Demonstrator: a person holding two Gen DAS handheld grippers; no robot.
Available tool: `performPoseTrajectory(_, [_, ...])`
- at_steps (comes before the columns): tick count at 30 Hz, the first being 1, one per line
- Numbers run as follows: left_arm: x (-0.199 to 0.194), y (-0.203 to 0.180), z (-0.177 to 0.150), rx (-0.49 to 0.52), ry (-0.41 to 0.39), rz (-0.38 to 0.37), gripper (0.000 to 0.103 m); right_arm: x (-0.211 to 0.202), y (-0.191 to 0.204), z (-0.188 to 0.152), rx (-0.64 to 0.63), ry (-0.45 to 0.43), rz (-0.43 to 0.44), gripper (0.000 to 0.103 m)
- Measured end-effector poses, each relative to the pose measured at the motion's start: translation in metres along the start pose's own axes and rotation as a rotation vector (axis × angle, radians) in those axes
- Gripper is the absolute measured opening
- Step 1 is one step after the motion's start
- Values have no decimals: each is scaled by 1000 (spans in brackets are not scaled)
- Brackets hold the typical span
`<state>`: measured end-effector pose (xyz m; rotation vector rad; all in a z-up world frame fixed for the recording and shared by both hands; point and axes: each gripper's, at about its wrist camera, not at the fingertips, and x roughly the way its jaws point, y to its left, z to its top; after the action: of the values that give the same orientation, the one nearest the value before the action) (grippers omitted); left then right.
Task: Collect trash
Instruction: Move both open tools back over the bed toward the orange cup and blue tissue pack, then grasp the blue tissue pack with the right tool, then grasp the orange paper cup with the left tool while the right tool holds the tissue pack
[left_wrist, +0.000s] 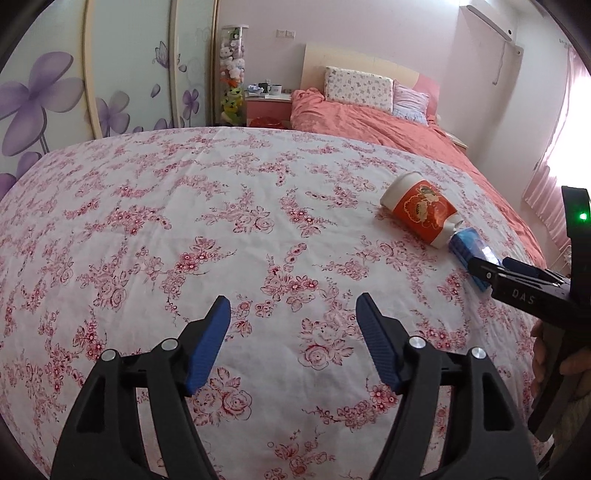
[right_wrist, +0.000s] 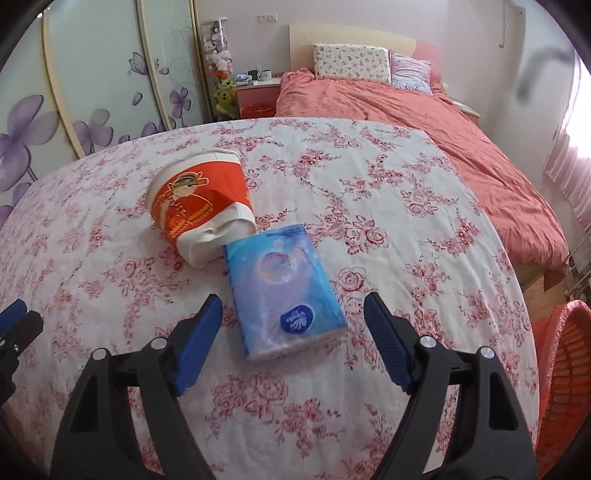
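A crushed red-and-white paper cup (right_wrist: 199, 206) lies on its side on the floral tablecloth (right_wrist: 388, 206). A blue tissue pack (right_wrist: 284, 280) lies flat against its squashed end. My right gripper (right_wrist: 292, 297) is open, with its blue pads on either side of the pack's near end and a gap showing on both sides. In the left wrist view the cup (left_wrist: 421, 210) and pack (left_wrist: 467, 245) sit at the right, with the right gripper (left_wrist: 493, 264) over the pack's near end. My left gripper (left_wrist: 293, 299) is open over bare cloth, well to the left of both items.
A red mesh basket (right_wrist: 565, 369) stands beside the table at the lower right. Beyond the table are a bed with a salmon duvet (right_wrist: 424, 122), a pink nightstand (right_wrist: 255, 92) and a floral wardrobe (right_wrist: 92, 92). A hand (left_wrist: 554, 354) holds the right gripper.
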<state>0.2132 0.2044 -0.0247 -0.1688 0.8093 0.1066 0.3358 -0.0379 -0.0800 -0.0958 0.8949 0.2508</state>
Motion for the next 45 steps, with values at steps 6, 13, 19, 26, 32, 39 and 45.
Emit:
performPoseTrajectory(6, [3, -8, 1, 14, 9, -16, 70, 5, -1, -2, -15, 9, 3, 59])
performPoseTrajectory(13, [10, -41, 8, 38, 22, -68, 70, -19, -30, -18, 58, -33, -40, 57])
performPoseTrajectory(19, [27, -96, 31, 45, 11, -119, 71, -47, -70, -38, 130, -78, -99, 56])
performPoseTrajectory(26, [64, -144, 63, 28, 31, -24, 84, -68, -107, -56, 184, -103, -109, 55])
performPoseTrajectory(32, [98, -157, 72, 22, 125, 102, 87, -73, -125, -64, 217, -114, -95, 55])
performPoseTrajectory(39, [108, -156, 74, -16, 140, 160, 87, -71, -130, -67, 230, -119, -83, 55])
performPoseTrajectory(45, [108, -160, 77, 25, 120, 181, 75, -70, -129, -69, 233, -115, -80, 55])
